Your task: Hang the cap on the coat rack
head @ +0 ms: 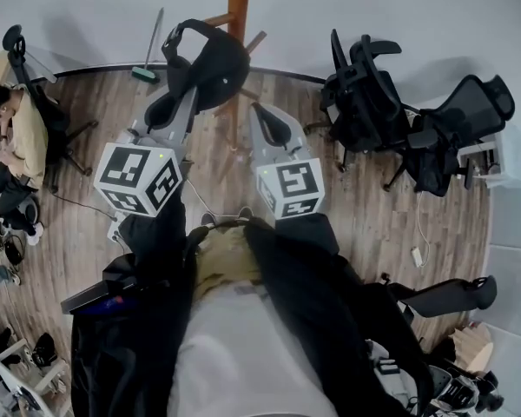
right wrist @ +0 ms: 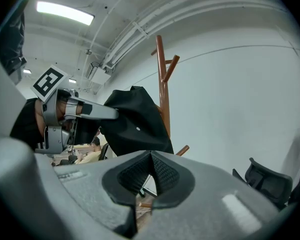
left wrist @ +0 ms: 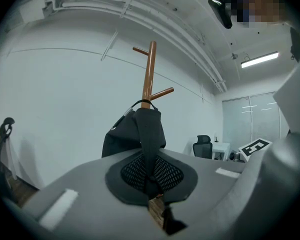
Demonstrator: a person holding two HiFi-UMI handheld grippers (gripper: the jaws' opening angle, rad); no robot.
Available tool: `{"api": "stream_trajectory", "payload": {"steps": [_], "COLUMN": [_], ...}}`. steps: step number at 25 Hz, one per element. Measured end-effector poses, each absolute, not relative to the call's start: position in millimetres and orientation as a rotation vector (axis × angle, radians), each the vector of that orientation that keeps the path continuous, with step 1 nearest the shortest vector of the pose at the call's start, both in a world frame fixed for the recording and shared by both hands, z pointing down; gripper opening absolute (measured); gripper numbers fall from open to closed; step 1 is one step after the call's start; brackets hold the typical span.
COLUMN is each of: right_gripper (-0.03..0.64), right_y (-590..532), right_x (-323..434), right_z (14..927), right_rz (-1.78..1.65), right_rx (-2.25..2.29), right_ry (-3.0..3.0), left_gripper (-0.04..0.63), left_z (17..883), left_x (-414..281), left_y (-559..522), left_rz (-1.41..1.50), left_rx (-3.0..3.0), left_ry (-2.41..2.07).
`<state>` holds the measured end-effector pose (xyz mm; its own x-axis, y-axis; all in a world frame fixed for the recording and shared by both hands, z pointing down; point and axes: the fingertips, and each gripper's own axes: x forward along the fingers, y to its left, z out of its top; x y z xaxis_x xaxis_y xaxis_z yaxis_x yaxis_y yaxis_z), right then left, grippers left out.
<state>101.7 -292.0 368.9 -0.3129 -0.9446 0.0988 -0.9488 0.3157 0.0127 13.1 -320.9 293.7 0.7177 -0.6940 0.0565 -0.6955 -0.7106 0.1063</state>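
Note:
A black cap hangs against the brown wooden coat rack pole, by its pegs. My left gripper is shut on the cap. In the left gripper view a fold of the cap is pinched between the pads, with the coat rack and its pegs rising right behind. My right gripper is to the right of the pole, shut with nothing in it. The right gripper view shows the cap held by the left gripper beside the rack, while my right gripper stays apart from both.
Black office chairs stand to the right of the rack and another lies at the lower right. A person sits at the far left. A broom leans on the white wall behind the rack.

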Motion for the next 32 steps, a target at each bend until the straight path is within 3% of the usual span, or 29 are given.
{"api": "stream_trajectory", "payload": {"steps": [20,23,26,32], "right_gripper": [0.000,0.000,0.000,0.000], "right_y": [-336,-335,-336,-335], "right_x": [103,104,106,108], "right_z": [364,364,365,355], "right_rz": [0.078,0.086,0.093,0.063], "right_rx": [1.870,1.871,1.875,1.894], "right_ry": [-2.420,-2.421,-2.421,-2.428], "left_gripper": [0.010,0.049,0.201,0.219], "left_z": [323,317,311,305], "left_x": [39,36,33,18], "left_y": [-368,-365,-360,-350], "left_rz": [0.054,0.007,-0.047,-0.128], "left_rx": [2.791,2.823,2.853,2.871], "left_ry": [-0.950,-0.930,-0.889,-0.926]}}
